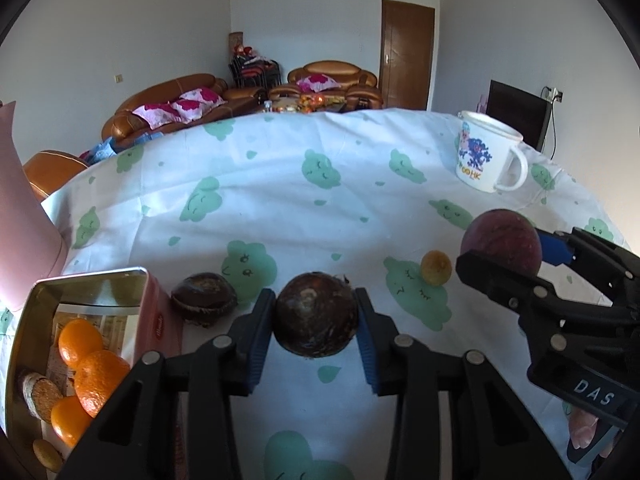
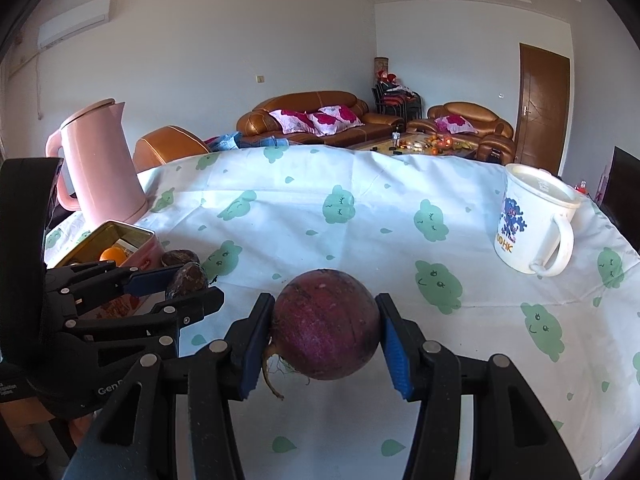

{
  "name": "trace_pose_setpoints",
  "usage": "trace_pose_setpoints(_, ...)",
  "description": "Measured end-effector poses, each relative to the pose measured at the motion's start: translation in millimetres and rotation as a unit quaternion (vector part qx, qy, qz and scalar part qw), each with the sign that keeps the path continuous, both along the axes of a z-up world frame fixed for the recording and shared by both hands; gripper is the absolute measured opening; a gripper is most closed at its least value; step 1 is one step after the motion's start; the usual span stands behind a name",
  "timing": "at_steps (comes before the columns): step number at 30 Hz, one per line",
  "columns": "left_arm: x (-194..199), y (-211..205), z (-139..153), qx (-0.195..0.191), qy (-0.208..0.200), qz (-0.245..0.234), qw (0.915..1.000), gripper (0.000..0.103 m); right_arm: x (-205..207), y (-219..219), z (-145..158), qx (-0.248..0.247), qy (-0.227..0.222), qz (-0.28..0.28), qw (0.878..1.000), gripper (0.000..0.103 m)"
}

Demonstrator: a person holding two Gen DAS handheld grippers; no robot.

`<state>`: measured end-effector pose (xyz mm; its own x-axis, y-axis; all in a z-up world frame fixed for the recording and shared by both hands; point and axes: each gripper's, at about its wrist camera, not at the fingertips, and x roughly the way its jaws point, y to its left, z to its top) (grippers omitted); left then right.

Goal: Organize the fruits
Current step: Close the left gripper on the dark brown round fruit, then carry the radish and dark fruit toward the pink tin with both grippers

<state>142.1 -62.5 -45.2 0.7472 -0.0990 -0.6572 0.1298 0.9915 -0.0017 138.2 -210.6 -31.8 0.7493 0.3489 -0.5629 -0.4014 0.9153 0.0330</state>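
My left gripper (image 1: 316,326) has its fingers closed partway around a dark brown, rough-skinned round fruit (image 1: 316,316), the blue pads pressing its 2 sides so it hangs just above the cloud-print white cloth on the counter (image 1: 320,208). My right gripper (image 2: 326,334) is likewise closed partway on a purple-red round fruit with a short rooty stem (image 2: 326,326), gripped across its widest part so it cannot roll out. I hold both clear of the cloth, I judge, so each can travel to the open pink metal tin (image 1: 86,276) at my left, where 3 orange mandarins (image 1: 94,372) already lie with a few smaller brown items. 1 more dark brown fruit (image 1: 204,298) rests on the cloth just beside the tin, and a small yellow-brown round fruit (image 1: 436,266) sits further right, both not yet gathered. A white printed mug (image 2: 532,224) and a pink kettle (image 2: 100,164) stand well apart from my path.
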Motion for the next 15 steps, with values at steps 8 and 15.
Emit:
trace_pose_setpoints(8, -8, 1, 7, 0.002, -0.027, 0.005, 0.9996, 0.04, -3, 0, 2, 0.005, -0.013, 0.006, 1.0, 0.053)
trace_pose_setpoints(15, -14, 5, 11, -0.006, -0.047, 0.01, 0.9989, 0.04, -10, -1, 6, 0.01, -0.033, 0.009, 0.999, 0.053)
